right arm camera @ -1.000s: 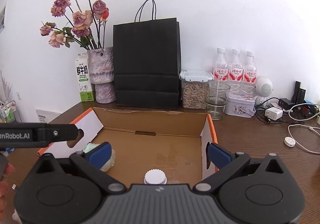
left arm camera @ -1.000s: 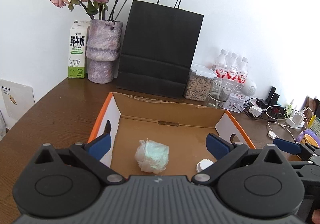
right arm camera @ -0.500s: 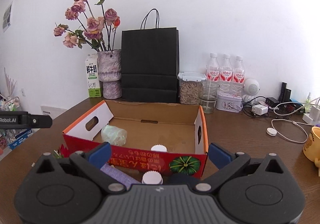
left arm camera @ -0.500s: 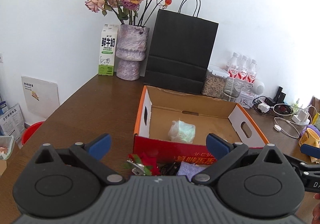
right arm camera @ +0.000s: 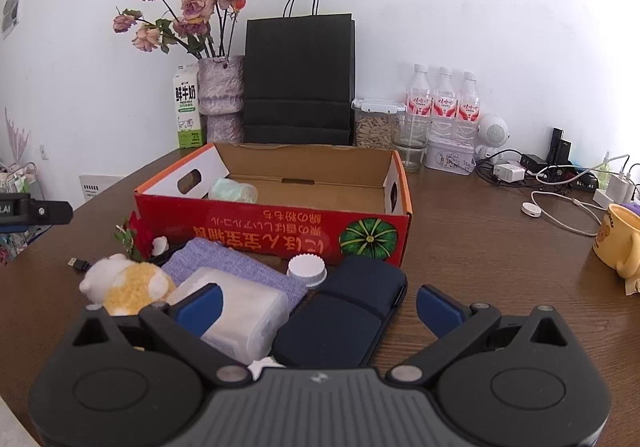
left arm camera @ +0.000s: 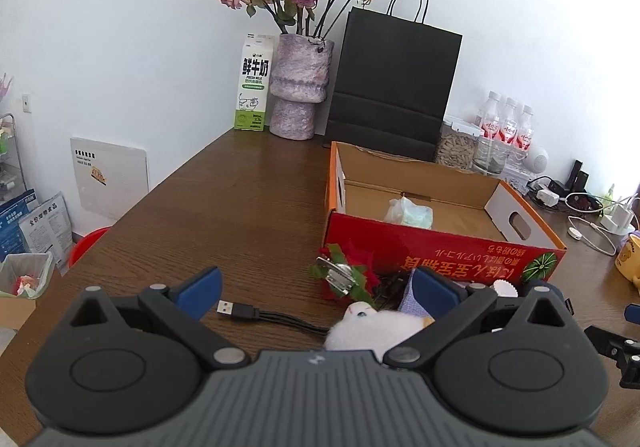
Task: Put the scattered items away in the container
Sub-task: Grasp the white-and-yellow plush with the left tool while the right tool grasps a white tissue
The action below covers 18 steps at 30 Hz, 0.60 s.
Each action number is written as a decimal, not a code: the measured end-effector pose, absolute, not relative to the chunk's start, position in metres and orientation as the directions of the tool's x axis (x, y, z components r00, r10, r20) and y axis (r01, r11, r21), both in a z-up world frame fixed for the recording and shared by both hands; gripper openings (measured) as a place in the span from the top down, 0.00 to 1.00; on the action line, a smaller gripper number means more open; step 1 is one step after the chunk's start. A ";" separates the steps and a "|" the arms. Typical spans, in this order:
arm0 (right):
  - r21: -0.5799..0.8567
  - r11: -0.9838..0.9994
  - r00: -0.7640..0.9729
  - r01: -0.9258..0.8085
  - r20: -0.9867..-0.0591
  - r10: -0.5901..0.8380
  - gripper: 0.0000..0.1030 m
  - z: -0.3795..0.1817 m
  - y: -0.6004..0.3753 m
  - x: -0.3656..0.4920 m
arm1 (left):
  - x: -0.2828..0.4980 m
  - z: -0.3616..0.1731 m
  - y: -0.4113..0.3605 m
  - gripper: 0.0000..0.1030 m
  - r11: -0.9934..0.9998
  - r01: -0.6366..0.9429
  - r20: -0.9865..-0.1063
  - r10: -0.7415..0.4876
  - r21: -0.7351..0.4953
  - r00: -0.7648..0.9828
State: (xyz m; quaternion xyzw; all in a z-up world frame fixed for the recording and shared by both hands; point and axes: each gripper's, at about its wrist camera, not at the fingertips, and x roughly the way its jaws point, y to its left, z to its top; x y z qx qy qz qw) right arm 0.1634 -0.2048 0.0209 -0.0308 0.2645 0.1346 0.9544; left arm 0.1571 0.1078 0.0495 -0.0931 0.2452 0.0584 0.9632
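Observation:
A red cardboard box [right arm camera: 280, 225] [left arm camera: 440, 255] stands open on the brown table, with a crumpled plastic bag [right arm camera: 232, 189] [left arm camera: 408, 211] inside. In front of it lie a white-and-yellow plush toy [right arm camera: 128, 281] [left arm camera: 376, 329], a purple cloth [right arm camera: 232, 267], a translucent plastic case [right arm camera: 240, 311], a dark blue pouch [right arm camera: 344, 311], a white cap [right arm camera: 306, 269], a red artificial rose [left arm camera: 348, 275] and a USB cable [left arm camera: 256, 313]. My right gripper [right arm camera: 318, 307] hovers open above the case and pouch. My left gripper [left arm camera: 316, 293] is open over the cable and toy.
At the back stand a milk carton [left arm camera: 254, 83], a vase of dried roses [left arm camera: 300, 87], a black paper bag [right arm camera: 300, 79], a seed jar [right arm camera: 376, 123] and water bottles [right arm camera: 442, 101]. Chargers and cables [right arm camera: 560, 175] and a yellow mug [right arm camera: 620, 239] sit right.
Both grippers have pulled back from above the box toward the table's near side. The items in front of the box have come into view.

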 end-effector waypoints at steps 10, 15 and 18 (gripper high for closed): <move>0.008 0.953 0.799 -0.302 -0.543 0.258 0.00 -0.003 -0.205 0.129 | 0.130 0.029 0.112 0.00 0.970 -0.181 -0.488 0.081 -0.160 0.869; 0.029 0.952 0.794 -0.303 -0.546 0.269 0.05 -0.011 -0.209 0.124 | 0.121 0.023 0.102 0.00 0.973 -0.148 -0.500 0.039 -0.180 0.865; 0.031 0.952 0.792 -0.303 -0.547 0.270 0.10 -0.015 -0.209 0.128 | 0.120 0.020 0.093 0.00 0.977 -0.132 -0.507 0.029 -0.169 0.861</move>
